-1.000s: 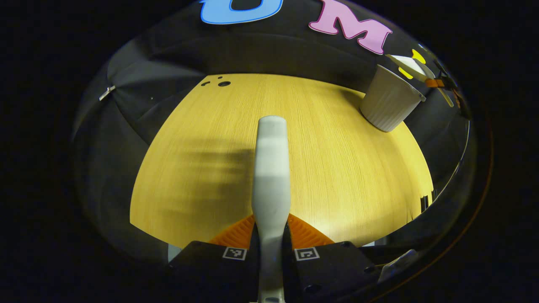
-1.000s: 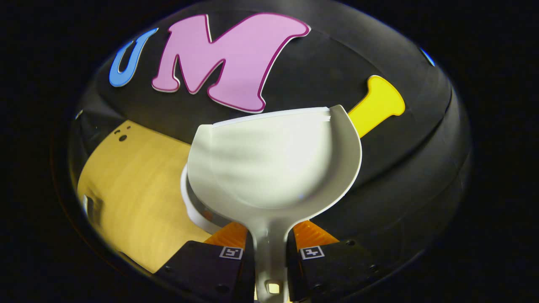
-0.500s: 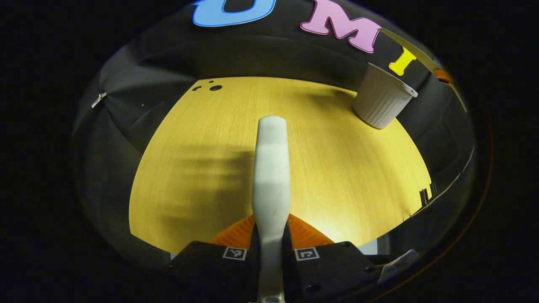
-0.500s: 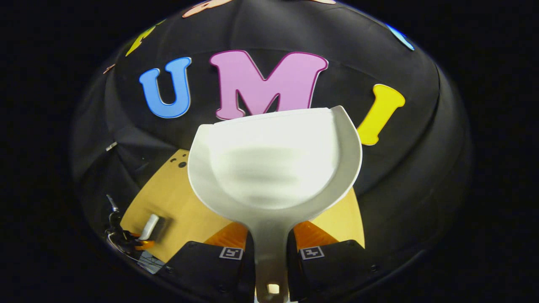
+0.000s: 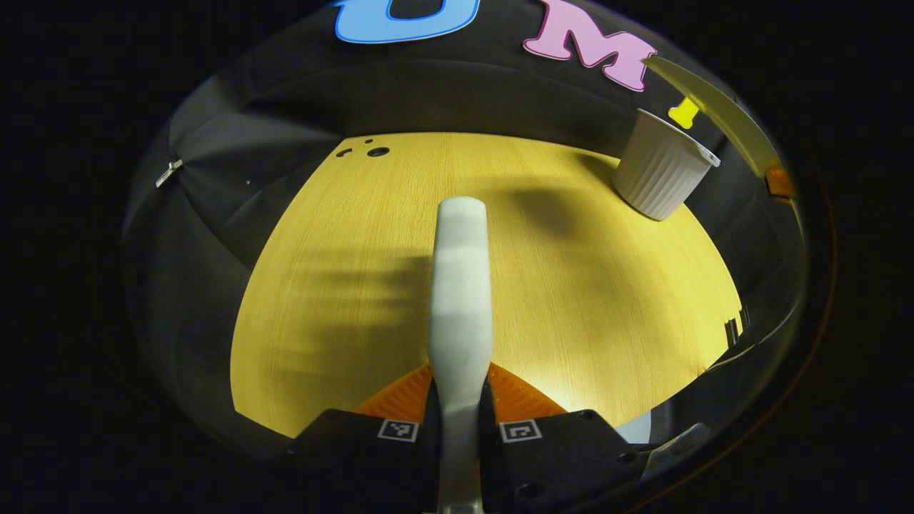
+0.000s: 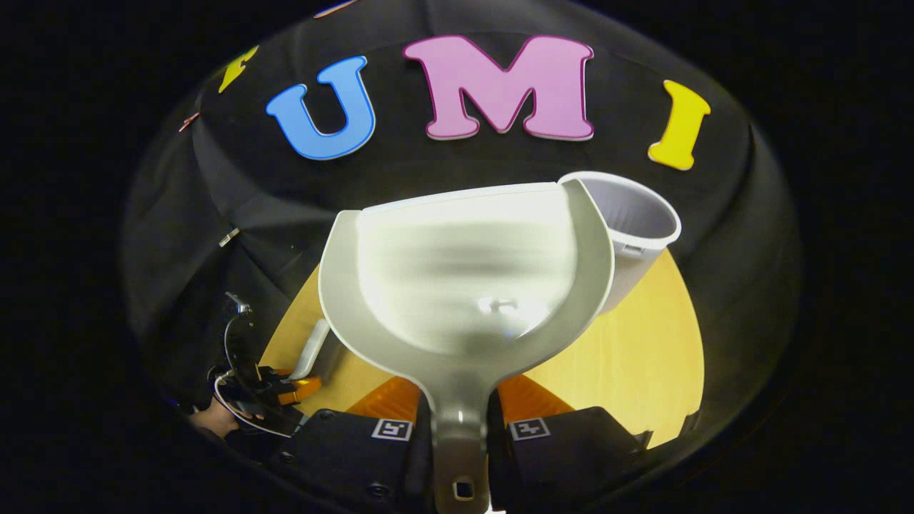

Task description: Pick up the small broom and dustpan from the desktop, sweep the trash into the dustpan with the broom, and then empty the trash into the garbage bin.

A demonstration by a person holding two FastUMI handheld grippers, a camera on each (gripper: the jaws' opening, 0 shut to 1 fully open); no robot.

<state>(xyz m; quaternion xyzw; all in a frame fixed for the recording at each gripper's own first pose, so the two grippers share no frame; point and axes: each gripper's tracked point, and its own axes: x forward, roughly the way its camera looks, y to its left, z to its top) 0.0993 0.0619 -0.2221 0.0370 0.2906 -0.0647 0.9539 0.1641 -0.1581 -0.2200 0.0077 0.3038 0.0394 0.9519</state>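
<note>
Your right tongs [image 6: 460, 428] are clenching the dustpan [image 6: 464, 278] beside the bin [image 6: 635, 228], your left tongs [image 5: 460, 428] the broom [image 5: 460, 285]; tilting off the bin's rim risks spilling onto the worktop [image 6: 635, 343].

Glossy smooth plastic dustpan [image 6: 464, 271], ribbed matt bin [image 5: 660, 175], wood-grain desktop [image 5: 343, 285].

A staged recording booth is showing here: black cloth [image 6: 457, 178] is hanging as a backdrop right behind a bare wooden desktop [image 5: 571, 285], with a white ribbed bin [image 5: 660, 175] standing on the desktop's far corner
</note>
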